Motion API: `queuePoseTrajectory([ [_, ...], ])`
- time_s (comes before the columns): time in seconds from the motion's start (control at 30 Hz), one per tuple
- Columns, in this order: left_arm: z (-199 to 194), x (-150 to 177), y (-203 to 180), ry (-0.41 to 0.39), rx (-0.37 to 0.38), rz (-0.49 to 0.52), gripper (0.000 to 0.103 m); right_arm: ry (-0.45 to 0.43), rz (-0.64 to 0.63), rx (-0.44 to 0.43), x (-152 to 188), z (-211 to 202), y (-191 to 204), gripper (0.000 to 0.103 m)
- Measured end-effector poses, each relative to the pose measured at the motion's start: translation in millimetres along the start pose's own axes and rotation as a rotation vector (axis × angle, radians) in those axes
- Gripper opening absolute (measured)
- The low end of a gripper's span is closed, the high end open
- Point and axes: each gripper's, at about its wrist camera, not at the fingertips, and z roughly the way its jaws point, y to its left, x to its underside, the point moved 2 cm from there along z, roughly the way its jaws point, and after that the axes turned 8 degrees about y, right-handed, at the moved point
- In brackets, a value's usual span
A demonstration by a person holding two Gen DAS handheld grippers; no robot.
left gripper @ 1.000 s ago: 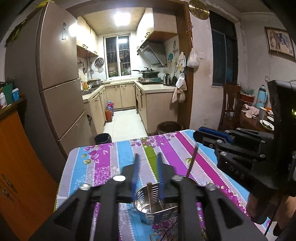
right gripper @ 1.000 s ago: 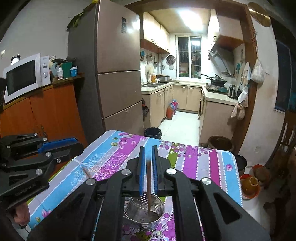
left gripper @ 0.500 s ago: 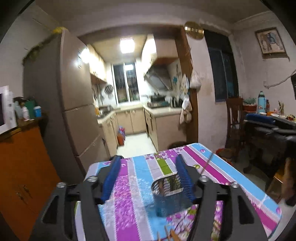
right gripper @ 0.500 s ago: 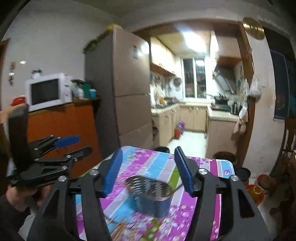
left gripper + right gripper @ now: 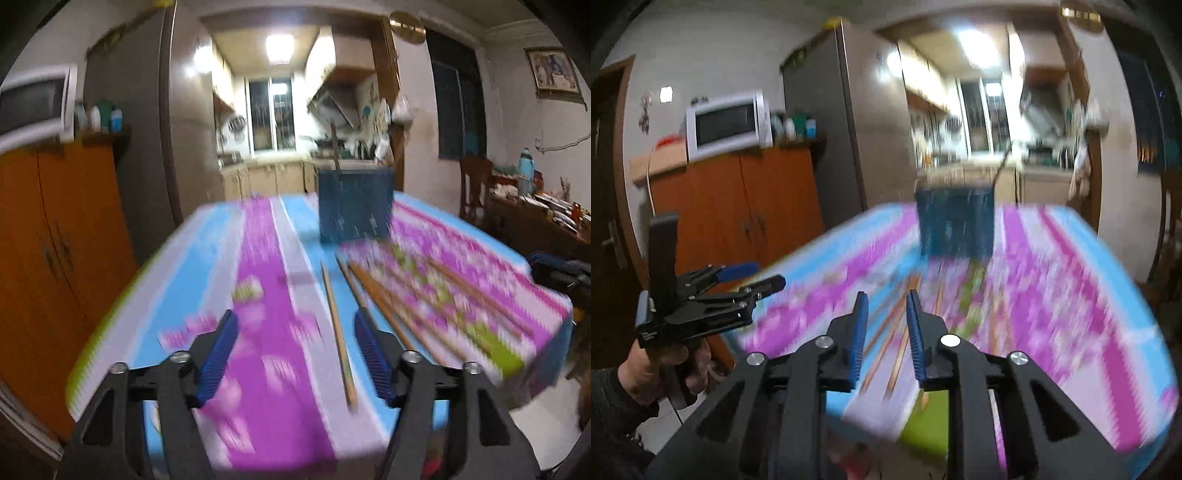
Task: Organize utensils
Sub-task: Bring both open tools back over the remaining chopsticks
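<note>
Beyond the striped tabletop (image 5: 258,258), a lit kitchen doorway (image 5: 280,110); orange cabinet (image 5: 55,240) with microwave (image 5: 727,123) left, dark window (image 5: 458,110) right.

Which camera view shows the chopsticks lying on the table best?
The left wrist view: the chopsticks appear as separate sticks on the tablecloth, in front of the utensil holder. The right wrist view shows only blurred brown streaks.

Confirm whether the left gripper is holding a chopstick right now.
No: the left gripper is open and empty, and the chopsticks lie on the tablecloth.
</note>
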Motion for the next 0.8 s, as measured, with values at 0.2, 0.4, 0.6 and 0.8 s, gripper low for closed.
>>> queuePoseTrajectory([
  [0.2,11,42,-14,0.032,0.040,0.011,0.045,0.065,0.000,0.043,35,38,7,0.019],
  [0.4,13,53,-29,0.008,0.068,0.049,0.036,0.069,-0.006,0.052,46,45,5,0.019],
  [0.6,21,54,-35,0.019,0.054,0.055,0.028,0.074,-0.016,0.071,44,49,4,0.019],
  [0.8,26,54,-36,0.028,0.062,0.048,0.025,0.092,-0.017,0.090,42,58,3,0.019],
])
